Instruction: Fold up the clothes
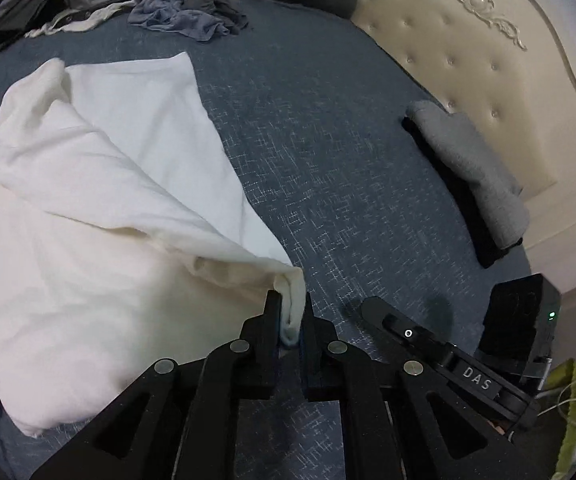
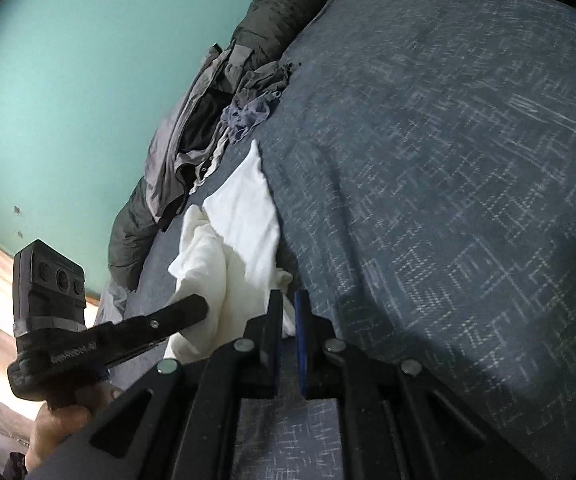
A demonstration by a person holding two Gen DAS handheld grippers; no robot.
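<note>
A white garment [image 1: 99, 208] lies partly folded on the blue bed sheet [image 1: 328, 140], with one layer turned over diagonally. My left gripper [image 1: 290, 312] is shut on a bunched corner of it, just above the sheet. In the right wrist view the same white garment [image 2: 243, 216] lies ahead on the left, and the left gripper [image 2: 201, 308] reaches into it from the left. My right gripper [image 2: 288, 304] has its jaws nearly together with a thin slit, and no cloth is clamped. It hovers over bare sheet, to the right of the held corner, where the right gripper [image 1: 368, 306] shows side-on.
A folded grey garment [image 1: 472, 172] rests on a black one against the cream tufted headboard [image 1: 468, 40]. Crumpled blue and grey clothes [image 1: 191, 12] and a dark duvet [image 2: 271, 12] sit at the far edge. A hand [image 2: 59, 424] holds the left gripper's handle. A teal wall [image 2: 87, 60] lies beyond the bed.
</note>
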